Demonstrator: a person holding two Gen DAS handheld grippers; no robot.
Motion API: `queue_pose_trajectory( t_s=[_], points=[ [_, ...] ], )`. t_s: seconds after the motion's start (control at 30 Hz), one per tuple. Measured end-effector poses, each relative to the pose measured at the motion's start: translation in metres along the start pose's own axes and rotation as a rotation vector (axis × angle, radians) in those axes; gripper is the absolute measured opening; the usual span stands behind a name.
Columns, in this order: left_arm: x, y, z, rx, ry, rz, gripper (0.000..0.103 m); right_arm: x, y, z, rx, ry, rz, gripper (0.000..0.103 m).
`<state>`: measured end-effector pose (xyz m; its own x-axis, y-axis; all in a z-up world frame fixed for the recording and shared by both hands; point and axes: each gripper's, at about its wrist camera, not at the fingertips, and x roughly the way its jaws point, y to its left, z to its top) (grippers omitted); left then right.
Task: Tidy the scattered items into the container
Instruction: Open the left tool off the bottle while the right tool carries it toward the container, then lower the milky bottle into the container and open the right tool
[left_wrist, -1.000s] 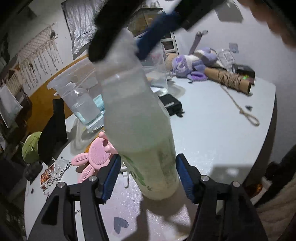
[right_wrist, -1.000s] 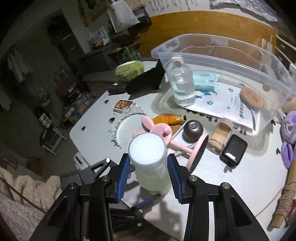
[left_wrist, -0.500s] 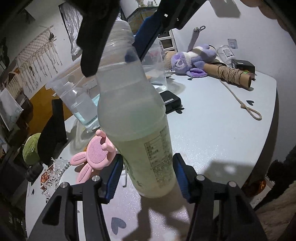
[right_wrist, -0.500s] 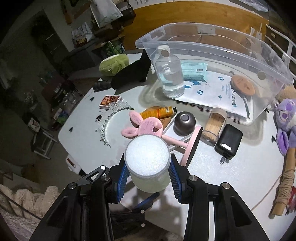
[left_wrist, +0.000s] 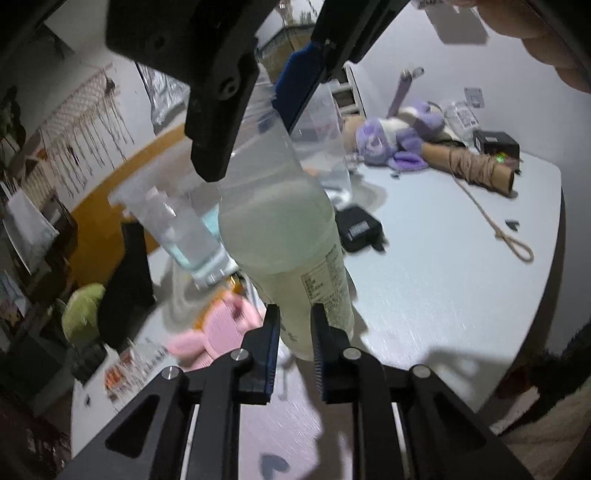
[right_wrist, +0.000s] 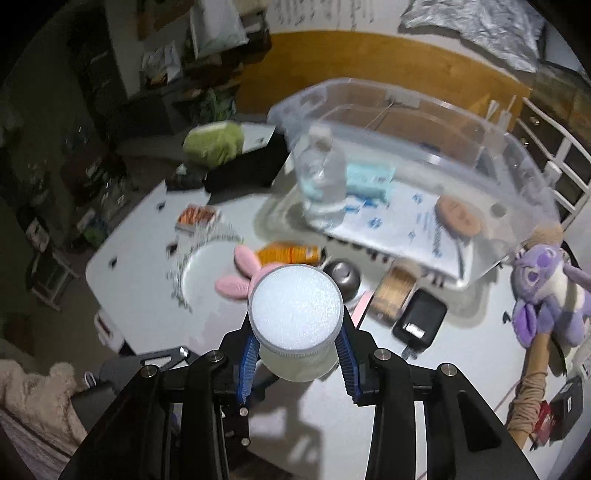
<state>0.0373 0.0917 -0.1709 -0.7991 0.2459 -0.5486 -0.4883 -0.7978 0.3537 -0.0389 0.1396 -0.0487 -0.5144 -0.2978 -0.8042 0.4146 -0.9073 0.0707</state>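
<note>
A plastic bottle of pale cloudy liquid (left_wrist: 280, 229) with a white cap (right_wrist: 295, 308) hangs above the table. My right gripper (right_wrist: 297, 350) is shut on its neck just under the cap; in the left wrist view that gripper (left_wrist: 262, 96) comes in from above. My left gripper (left_wrist: 295, 332) is closing, with a narrow gap left. Its fingers stand in front of the bottle's base and nothing is pressed between them. The clear plastic container (right_wrist: 517, 177) stands behind, holding a water bottle (right_wrist: 325, 184), a tissue pack, a printed sheet and a round wooden disc.
On the table between bottle and container lie a pink bunny brush (right_wrist: 236, 280), an orange tube (right_wrist: 288, 254), a dark round knob (right_wrist: 343, 273), a toothpick jar (right_wrist: 397, 291) and a black case (right_wrist: 419, 319). A purple plush (right_wrist: 546, 288) and a twine roll (right_wrist: 532, 387) lie at the right.
The bottle has risen off the table in my right gripper. My left jaws, earlier wide on either side of its base, have drawn nearly together in front of it.
</note>
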Motion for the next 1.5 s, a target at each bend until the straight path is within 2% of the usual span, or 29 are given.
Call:
queue_pose_trajectory(
  t_s=[0.17,0.27,0.33,0.43,0.5,0.7,0.83,1.0,1.13,1.27,1.33,1.5],
  points=[
    [-0.006,0.024,0.031,-0.020,-0.095,0.003,0.018,-0.030,-0.009,0.027,0.048,-0.084,-0.030,0.040],
    [-0.006,0.042,0.051,-0.048,-0.142,-0.012,0.031,-0.048,-0.015,0.049,0.081,-0.134,-0.028,0.040],
    [-0.006,0.053,0.066,-0.062,-0.182,-0.014,0.045,-0.058,-0.018,0.062,0.096,-0.165,-0.023,0.040],
    [-0.006,0.065,0.087,-0.067,-0.242,0.014,0.057,-0.076,-0.018,0.084,0.098,-0.220,-0.016,0.040],
    [-0.006,0.073,0.101,-0.070,-0.281,0.033,0.061,-0.084,-0.017,0.096,0.090,-0.250,-0.014,0.040],
    [0.005,0.100,0.150,-0.104,-0.391,0.062,0.059,-0.104,-0.031,0.136,0.086,-0.349,-0.049,0.040],
    [0.023,0.117,0.179,-0.121,-0.425,0.074,0.058,-0.103,-0.046,0.167,0.076,-0.398,-0.093,0.040],
    [0.057,0.128,0.198,-0.143,-0.390,0.089,0.057,-0.081,-0.077,0.196,0.115,-0.380,-0.098,0.040],
    [0.081,0.133,0.192,-0.163,-0.337,0.079,0.057,-0.051,-0.092,0.203,0.138,-0.353,-0.122,0.040],
    [0.093,0.150,0.170,-0.211,-0.273,0.041,0.058,-0.013,-0.108,0.205,0.159,-0.290,-0.132,0.040],
    [0.095,0.162,0.159,-0.241,-0.243,0.048,0.065,0.008,-0.116,0.202,0.171,-0.245,-0.119,0.040],
    [0.090,0.209,0.124,-0.329,-0.133,0.139,0.068,0.059,-0.121,0.194,0.141,-0.123,-0.116,0.040]
  ],
)
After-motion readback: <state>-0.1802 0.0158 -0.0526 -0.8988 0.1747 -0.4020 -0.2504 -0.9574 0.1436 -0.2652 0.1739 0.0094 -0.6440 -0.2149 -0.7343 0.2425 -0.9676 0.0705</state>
